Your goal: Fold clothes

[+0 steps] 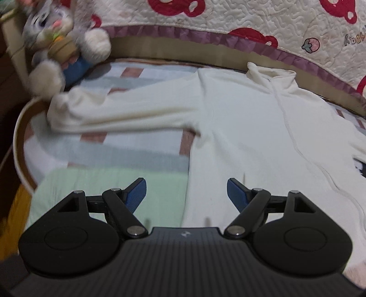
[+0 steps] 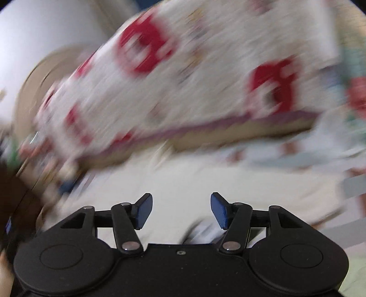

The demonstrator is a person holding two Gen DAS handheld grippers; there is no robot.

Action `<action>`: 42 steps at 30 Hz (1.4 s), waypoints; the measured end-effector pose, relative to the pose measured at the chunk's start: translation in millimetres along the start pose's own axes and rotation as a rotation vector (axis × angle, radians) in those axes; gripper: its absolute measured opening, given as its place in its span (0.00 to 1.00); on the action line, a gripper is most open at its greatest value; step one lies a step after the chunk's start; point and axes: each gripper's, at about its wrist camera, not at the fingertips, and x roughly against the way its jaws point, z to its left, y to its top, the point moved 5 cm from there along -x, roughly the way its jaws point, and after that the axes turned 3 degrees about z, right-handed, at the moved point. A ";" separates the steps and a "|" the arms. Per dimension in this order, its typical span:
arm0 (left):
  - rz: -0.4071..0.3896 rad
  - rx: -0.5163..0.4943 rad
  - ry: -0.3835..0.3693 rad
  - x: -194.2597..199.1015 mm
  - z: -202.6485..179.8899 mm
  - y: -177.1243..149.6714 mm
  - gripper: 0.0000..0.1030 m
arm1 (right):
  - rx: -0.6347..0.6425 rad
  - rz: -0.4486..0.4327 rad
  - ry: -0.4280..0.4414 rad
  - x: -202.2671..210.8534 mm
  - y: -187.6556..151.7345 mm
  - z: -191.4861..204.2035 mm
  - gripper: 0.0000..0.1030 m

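A cream-white long-sleeved top (image 1: 247,128) lies spread flat on the bed, collar toward the far side and one sleeve (image 1: 109,114) stretched out to the left. My left gripper (image 1: 186,194) hovers open over the garment's near left edge, nothing between its blue pads (image 1: 136,194). In the heavily blurred right wrist view, my right gripper (image 2: 181,211) is open above the same white fabric (image 2: 183,182), holding nothing.
A striped blue, pink and green bedsheet (image 1: 114,157) covers the bed. A grey-and-white plush toy (image 1: 61,43) sits at the far left corner. A white quilt with red prints (image 1: 251,18) drapes along the back. The bed's edge (image 1: 18,146) curves at the left.
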 end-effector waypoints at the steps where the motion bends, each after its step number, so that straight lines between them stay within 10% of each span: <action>1: 0.008 0.007 -0.005 2.8 0.6 -7.2 0.75 | 0.047 0.055 0.011 -11.7 -11.6 18.8 0.60; 6: 0.052 0.047 -0.031 11.3 5.7 -39.9 0.75 | 0.293 0.246 0.090 -48.3 -82.6 99.8 0.59; 10: 0.060 0.111 -0.052 17.2 15.3 -58.9 0.75 | 0.250 0.284 0.209 -45.1 -122.8 111.5 0.59; 18: -0.016 0.040 -0.074 31.0 6.1 -75.6 0.75 | 0.270 0.298 0.080 -50.5 -160.2 85.3 0.59; 21: -0.046 -0.032 -0.043 30.8 -6.4 -74.8 0.75 | 0.156 0.219 0.131 -50.2 -154.1 72.6 0.15; 26: -0.049 0.035 -0.047 15.7 -3.1 -62.8 0.75 | 0.094 0.068 0.232 -37.9 -134.0 79.0 0.13; 28: -0.052 0.049 -0.076 6.3 -3.0 -60.8 0.59 | 0.107 0.065 0.225 -35.4 -133.6 79.2 0.13; 29: -0.049 0.054 -0.084 2.4 -3.7 -61.1 0.12 | 0.117 0.069 0.213 -35.4 -134.6 79.0 0.13; 30: -0.052 0.059 -0.091 1.1 -4.3 -60.2 0.08 | 0.126 0.073 0.201 -35.3 -135.6 78.7 0.12; 36: -0.269 0.219 -0.095 65.4 22.0 -53.9 0.07 | 0.105 0.043 0.235 -8.7 -136.2 82.6 0.10; 42: -0.074 0.242 -0.012 29.7 24.1 -89.3 0.14 | 0.172 0.207 0.119 -37.6 -163.3 77.1 0.10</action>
